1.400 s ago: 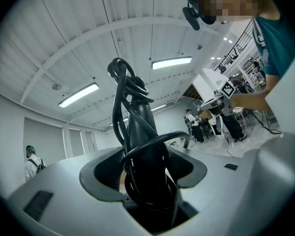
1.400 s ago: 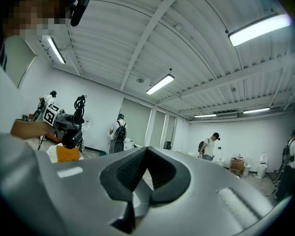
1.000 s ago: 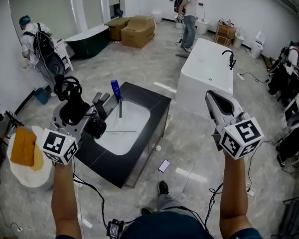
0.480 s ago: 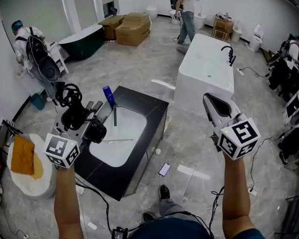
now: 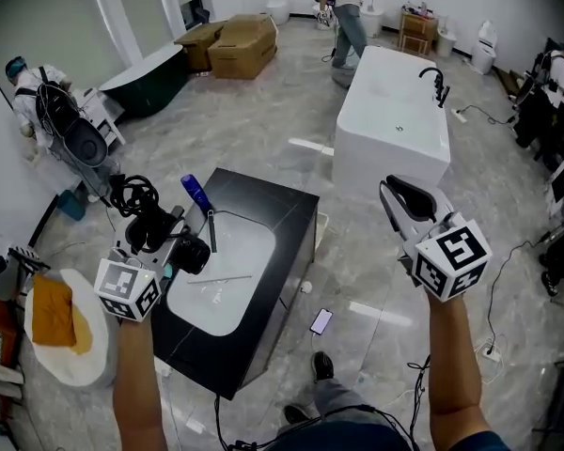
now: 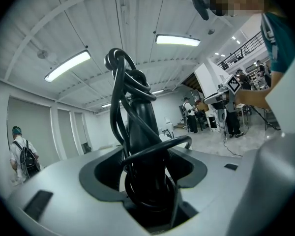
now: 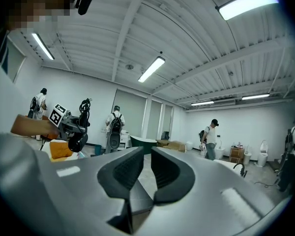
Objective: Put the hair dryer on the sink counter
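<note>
The left gripper's point(image 5: 152, 245) fingers clamp the cord-wrapped hair dryer point(image 5: 187, 251). It should go down flat near the sink counter's point(image 5: 274, 209) left edge (clear of the basin). The right gripper's point(image 5: 400, 196) fingers sit barely parted and empty.

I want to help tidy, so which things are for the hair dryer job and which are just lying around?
For the job: hair dryer, left gripper holding it, black sink counter.

Just lying around: blue bottle, phone on the floor, cardboard boxes, white bathtub.
</note>
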`<control>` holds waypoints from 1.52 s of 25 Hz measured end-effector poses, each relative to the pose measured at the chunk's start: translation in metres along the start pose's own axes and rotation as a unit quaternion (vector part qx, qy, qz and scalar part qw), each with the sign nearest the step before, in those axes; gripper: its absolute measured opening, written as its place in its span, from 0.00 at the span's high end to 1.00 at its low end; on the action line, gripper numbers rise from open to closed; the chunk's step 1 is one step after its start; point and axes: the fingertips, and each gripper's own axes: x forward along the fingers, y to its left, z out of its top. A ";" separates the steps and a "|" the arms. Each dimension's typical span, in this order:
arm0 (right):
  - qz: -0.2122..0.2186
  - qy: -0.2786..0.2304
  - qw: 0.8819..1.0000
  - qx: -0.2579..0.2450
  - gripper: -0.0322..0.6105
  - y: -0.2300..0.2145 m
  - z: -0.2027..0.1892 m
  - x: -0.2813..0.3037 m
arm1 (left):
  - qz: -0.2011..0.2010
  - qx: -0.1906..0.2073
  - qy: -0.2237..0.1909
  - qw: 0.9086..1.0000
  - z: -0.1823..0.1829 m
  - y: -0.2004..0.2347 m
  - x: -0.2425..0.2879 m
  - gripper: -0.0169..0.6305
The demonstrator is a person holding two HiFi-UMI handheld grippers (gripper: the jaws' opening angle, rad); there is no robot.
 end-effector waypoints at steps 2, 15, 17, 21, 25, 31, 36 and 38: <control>0.001 0.006 1.000 0.006 0.86 -0.009 -0.012 0.010 | -0.004 -0.003 0.007 1.000 -0.009 0.000 0.019 0.56; -0.008 0.051 0.998 0.032 0.86 -0.057 -0.090 0.056 | -0.027 -0.020 0.056 0.998 -0.082 -0.001 0.126 0.57; -0.010 0.059 0.998 0.036 0.86 -0.063 -0.103 0.061 | -0.030 -0.022 0.066 0.997 -0.095 -0.002 0.142 0.57; -0.014 0.073 0.996 0.044 0.86 -0.075 -0.133 0.068 | -0.036 -0.028 0.083 0.995 -0.126 -0.007 0.173 0.57; -0.018 0.085 0.995 0.052 0.86 -0.084 -0.156 0.073 | -0.041 -0.036 0.103 0.993 -0.156 -0.012 0.196 0.57; -0.024 0.098 0.993 0.062 0.86 -0.100 -0.184 0.076 | -0.043 -0.053 0.129 0.989 -0.194 -0.016 0.229 0.57; -0.028 0.115 0.990 0.073 0.86 -0.109 -0.217 0.079 | -0.046 -0.061 0.153 0.985 -0.228 -0.018 0.258 0.57; -0.029 0.121 0.989 0.078 0.86 -0.113 -0.229 0.080 | -0.048 -0.062 0.163 0.984 -0.243 -0.020 0.271 0.57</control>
